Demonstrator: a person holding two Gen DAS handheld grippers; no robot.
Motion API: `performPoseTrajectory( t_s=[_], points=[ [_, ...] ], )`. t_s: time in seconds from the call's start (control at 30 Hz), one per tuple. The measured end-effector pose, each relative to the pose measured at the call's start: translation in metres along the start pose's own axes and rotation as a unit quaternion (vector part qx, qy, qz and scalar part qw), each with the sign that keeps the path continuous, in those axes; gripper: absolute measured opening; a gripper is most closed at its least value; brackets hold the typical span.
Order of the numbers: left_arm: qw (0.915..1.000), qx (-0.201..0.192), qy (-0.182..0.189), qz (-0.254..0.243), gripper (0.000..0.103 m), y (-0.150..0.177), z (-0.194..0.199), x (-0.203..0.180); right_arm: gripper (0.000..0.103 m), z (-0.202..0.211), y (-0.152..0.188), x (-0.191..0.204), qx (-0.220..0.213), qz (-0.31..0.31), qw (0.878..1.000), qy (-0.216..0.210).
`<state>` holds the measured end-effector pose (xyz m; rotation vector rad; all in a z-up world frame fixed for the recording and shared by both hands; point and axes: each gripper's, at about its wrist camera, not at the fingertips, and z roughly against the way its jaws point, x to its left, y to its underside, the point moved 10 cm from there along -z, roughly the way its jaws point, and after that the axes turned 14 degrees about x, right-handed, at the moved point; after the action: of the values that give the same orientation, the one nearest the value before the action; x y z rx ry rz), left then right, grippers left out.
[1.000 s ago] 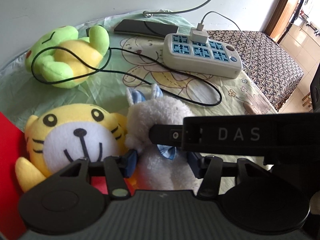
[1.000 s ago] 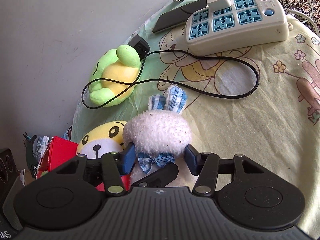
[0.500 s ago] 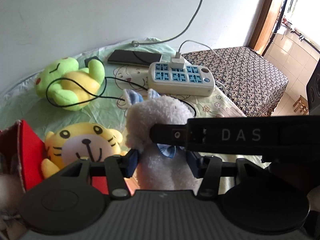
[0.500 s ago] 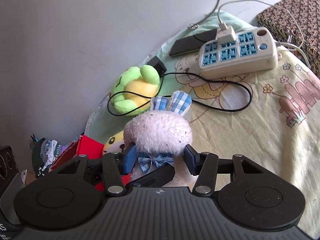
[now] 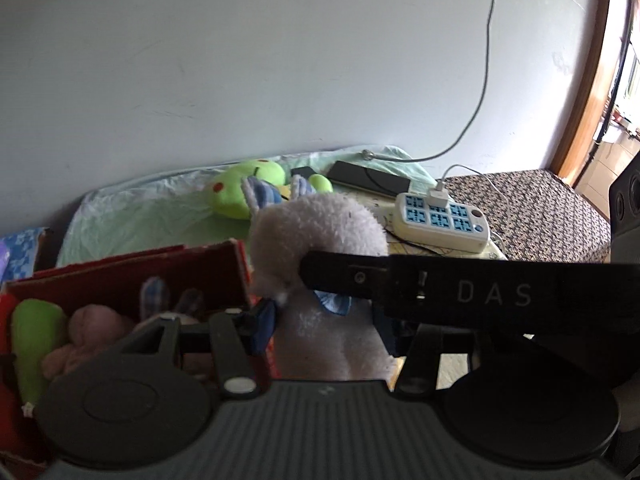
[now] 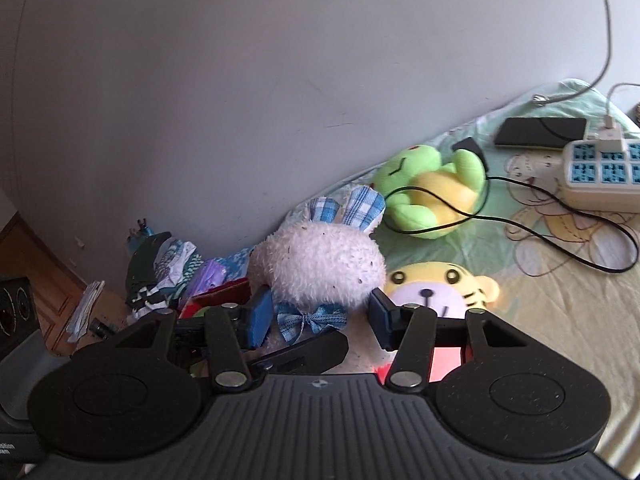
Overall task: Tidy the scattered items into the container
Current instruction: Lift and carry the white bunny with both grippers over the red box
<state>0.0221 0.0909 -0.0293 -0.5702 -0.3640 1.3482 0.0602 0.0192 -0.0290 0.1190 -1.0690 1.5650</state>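
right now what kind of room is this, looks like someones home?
Most likely a bedroom in a home. A cartoon-print bedsheet covers a bed against a plain wall, with soft toys such as a green frog plush lying on it, and a phone beside a power strip.

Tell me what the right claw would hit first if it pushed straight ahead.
The white bunny it already clamps fills that line. Beyond it, probably the bare wall, though depth is unclear.

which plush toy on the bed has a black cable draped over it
The green and yellow frog plush by the wall: the black cable loops across its belly. The yellow tiger plush has no cable on it.
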Motion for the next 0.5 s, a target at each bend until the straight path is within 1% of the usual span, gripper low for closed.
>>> performPoseTrajectory(
  t_s=[0.17,0.27,0.37,0.5],
  points=[
    [0.9991,-0.008,-0.030,0.030,0.054,0.018,0.019,0.043,0.053,-0.028,0.010,0.041,0.023,0.055,0.998,-0.022],
    [0.9980,0.004,-0.041,0.048,0.054,0.031,0.017,0.064,0.053,-0.047,0.020,0.057,0.040,0.076,0.996,-0.024],
    [0.9974,0.014,-0.046,0.054,0.054,0.039,0.011,0.072,0.053,-0.061,0.028,0.060,0.052,0.078,0.995,-0.020],
    [0.9975,0.030,-0.036,0.054,0.054,0.046,-0.003,0.076,0.054,-0.069,0.035,0.055,0.067,0.075,0.995,0.000]
  ],
)
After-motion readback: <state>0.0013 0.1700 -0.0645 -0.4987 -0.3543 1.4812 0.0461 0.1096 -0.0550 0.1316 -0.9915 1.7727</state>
